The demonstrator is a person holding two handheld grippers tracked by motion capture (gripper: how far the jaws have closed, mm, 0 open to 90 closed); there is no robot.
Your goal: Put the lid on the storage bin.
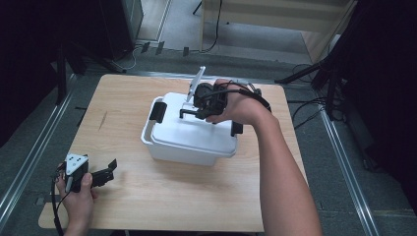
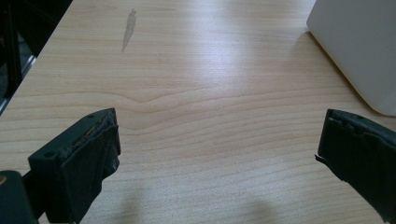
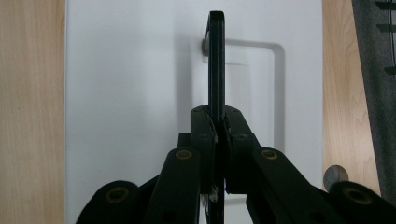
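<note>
a: what does the right gripper (image 3: 217,128) hold?
b: a thin black handle (image 3: 216,60), edge on. its jaws pinch it tight. it stands over the middle of the white lid (image 1: 189,132) on the box (image 1: 162,150).
a: which way does the handle run?
b: long way from 6 up to 12 in the right gripper view, straight along the jaws.
a: and the left gripper (image 1: 101,176)?
b: wide open, holding nothing, far off at 8 on the table (image 1: 123,98). the right hand (image 1: 236,105) is much nearer.

Looks like I'm in some lab or recording studio: bare wooden table (image 1: 133,196) between floor rails (image 1: 29,162), black tripod legs (image 1: 314,73), cables (image 1: 305,110) everywhere, dark curtains.
</note>
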